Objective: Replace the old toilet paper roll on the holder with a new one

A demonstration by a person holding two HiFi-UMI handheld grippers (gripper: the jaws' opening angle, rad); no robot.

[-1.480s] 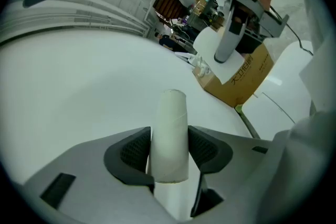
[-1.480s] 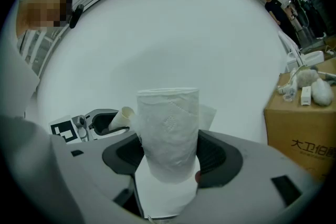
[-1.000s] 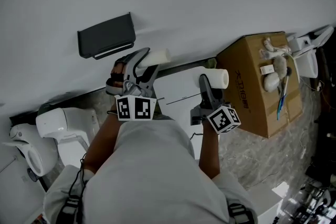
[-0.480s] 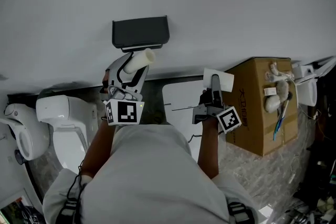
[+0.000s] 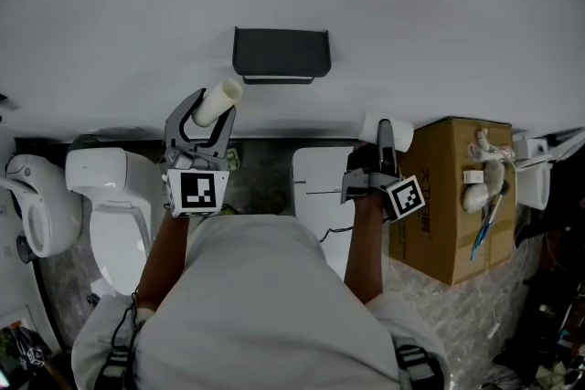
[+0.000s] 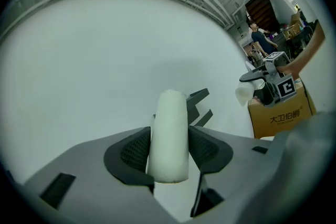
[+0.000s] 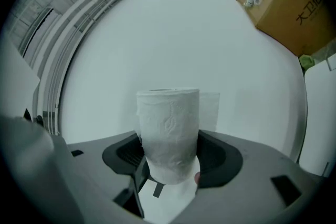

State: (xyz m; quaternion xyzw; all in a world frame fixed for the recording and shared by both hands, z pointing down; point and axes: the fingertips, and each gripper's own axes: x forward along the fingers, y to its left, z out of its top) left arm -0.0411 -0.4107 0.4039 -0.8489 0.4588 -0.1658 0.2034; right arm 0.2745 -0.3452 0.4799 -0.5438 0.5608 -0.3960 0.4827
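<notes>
**Head view.** The black holder (image 5: pixel 281 53) is mounted on the white wall, above and between the two tools. The left hand-held gripper (image 5: pixel 210 110) is raised below and to the left of the holder. Its jaws are clamped on the old roll (image 5: pixel 218 100), a slim white tube that tilts up towards the holder without touching it. The right hand-held gripper (image 5: pixel 384 136) is lower and to the right, clamped on the new roll (image 5: pixel 398 135). A toilet (image 5: pixel 108 196) stands at the left and a cardboard box (image 5: pixel 450 205) at the right.

**Left gripper view.** Both ribbed pads press the sides of the old roll, which projects past the jaw tips. The holder shows behind the tube, against the wall. The right hand-held gripper with the new roll appears at the right, in front of the cardboard box.

**Right gripper view.** The jaws grip the lower part of the embossed new roll, which stands upright between them. The wall fills the background, with the cardboard box at the upper right.
</notes>
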